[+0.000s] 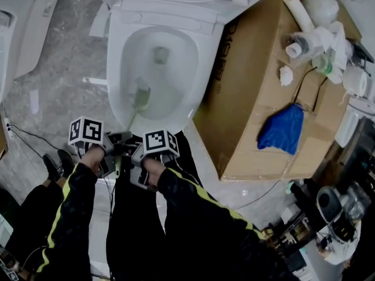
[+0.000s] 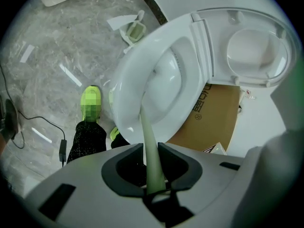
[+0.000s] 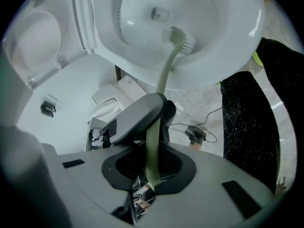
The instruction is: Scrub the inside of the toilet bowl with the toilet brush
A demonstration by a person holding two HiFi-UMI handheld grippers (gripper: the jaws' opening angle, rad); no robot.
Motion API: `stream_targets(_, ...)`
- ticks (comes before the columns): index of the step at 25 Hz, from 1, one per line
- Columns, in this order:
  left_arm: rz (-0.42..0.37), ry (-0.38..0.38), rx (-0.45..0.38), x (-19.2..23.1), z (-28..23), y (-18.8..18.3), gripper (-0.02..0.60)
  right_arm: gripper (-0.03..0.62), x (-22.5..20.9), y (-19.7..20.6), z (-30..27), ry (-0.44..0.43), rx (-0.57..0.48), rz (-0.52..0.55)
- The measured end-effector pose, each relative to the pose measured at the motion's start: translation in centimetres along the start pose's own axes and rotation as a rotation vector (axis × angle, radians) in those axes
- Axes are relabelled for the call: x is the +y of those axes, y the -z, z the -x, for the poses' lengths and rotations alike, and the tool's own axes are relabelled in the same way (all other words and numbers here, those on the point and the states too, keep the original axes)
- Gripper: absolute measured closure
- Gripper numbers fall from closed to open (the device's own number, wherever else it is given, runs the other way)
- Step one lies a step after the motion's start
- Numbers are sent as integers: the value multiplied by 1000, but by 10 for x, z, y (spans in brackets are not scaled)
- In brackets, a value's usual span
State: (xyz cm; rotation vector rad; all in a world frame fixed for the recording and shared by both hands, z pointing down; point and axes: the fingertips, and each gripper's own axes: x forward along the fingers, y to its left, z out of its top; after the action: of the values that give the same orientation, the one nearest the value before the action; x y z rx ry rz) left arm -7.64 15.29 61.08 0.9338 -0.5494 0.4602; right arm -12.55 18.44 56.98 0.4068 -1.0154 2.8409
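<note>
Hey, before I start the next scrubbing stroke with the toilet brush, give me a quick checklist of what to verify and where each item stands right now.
1. Grip of left hand-held gripper on the toilet brush: shut on its handle, ok.
2. Grip of right hand-held gripper on the same handle, behind the left one: shut, ok.
3. Position of brush head: inside the toilet bowl, ok.
4. State of lid: raised, out of the stroke's way, ok.
5. Contact of the bristles with the bowl wall: cannot tell.
</note>
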Motion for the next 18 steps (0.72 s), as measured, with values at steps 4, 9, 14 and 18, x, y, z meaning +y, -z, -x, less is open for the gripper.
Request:
stream_targets(4,11,17,-72,0,3,-11,495,537,3,-6,-3,31,33,49)
stream_targets(9,13,31,-129,-2,7,-24,495,537,8,-13,-6,51,63,93)
stream_targets(14,3,52,-181,-5,9,-38,494,537,13,-23,-9,64,76,140)
stream_targets(18,-7,72,-221,-8,10,-49,494,537,18,-31,-11,77,87,178)
